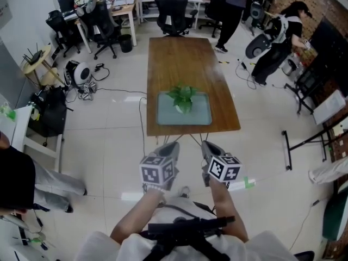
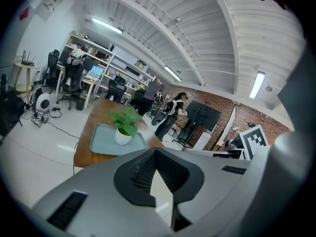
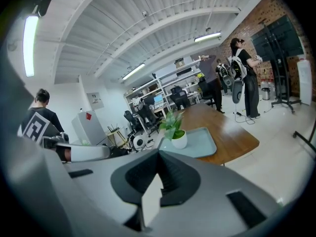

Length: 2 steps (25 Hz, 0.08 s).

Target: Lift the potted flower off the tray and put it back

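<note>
A small potted flower [image 1: 184, 98] with green leaves in a white pot stands upright on a pale grey-green tray [image 1: 166, 118] at the near end of a long brown wooden table [image 1: 179, 58]. Both grippers hang over the floor short of the table edge, apart from the pot and tray. My left gripper [image 1: 173, 144] is shut with nothing in it, and my right gripper [image 1: 206, 144] beside it is the same. The left gripper view shows the shut left gripper [image 2: 155, 152] with the flower [image 2: 124, 127] and tray [image 2: 101, 142] far ahead. In the right gripper view the right gripper [image 3: 159, 154] points toward the flower [image 3: 175, 130].
Black office chairs [image 1: 171, 7] and desks stand beyond the table's far end. People stand at the back right [image 1: 283, 34], and one person is at the left edge [image 1: 22, 184]. Cables [image 1: 119, 91] and a black stand [image 1: 304, 143] lie on the white floor either side.
</note>
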Available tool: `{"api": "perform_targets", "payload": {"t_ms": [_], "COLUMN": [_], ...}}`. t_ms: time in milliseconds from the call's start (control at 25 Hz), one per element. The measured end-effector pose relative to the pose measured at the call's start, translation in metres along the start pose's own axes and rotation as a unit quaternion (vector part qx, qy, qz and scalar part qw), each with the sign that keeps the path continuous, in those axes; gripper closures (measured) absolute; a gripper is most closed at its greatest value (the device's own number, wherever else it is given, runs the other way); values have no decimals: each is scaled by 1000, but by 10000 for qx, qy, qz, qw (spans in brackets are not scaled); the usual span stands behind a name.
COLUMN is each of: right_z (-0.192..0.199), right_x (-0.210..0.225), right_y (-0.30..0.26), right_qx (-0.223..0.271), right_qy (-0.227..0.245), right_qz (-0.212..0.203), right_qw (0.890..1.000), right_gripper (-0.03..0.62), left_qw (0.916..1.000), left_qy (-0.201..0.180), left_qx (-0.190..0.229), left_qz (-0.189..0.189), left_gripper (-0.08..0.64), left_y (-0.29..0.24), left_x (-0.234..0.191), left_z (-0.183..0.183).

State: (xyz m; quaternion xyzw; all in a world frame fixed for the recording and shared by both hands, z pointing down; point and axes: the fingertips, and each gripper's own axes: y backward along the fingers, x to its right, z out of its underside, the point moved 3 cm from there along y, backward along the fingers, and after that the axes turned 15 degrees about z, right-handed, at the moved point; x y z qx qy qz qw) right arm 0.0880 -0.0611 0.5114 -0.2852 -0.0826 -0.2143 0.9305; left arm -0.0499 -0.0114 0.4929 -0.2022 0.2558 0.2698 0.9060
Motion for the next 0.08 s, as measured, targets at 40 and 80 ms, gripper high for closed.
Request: {"api": "perform_targets", "payload": {"t_ms": [40, 80], "right_z": [-2, -4], "right_x": [1, 2], "right_y": [-2, -3], "right_qx": [11, 21], "right_qy": [-1, -3], "right_qz": [-6, -12], "right_qw": [10000, 10000], "right_gripper": [592, 592], "left_qw": [10000, 10000], "left_qy": [1, 4], "left_qx": [0, 2], "left_qz": [-9, -18], "left_gripper": [565, 565], "left_y": [-2, -3], "left_x": [-1, -2], "left_z": [-1, -2]}}
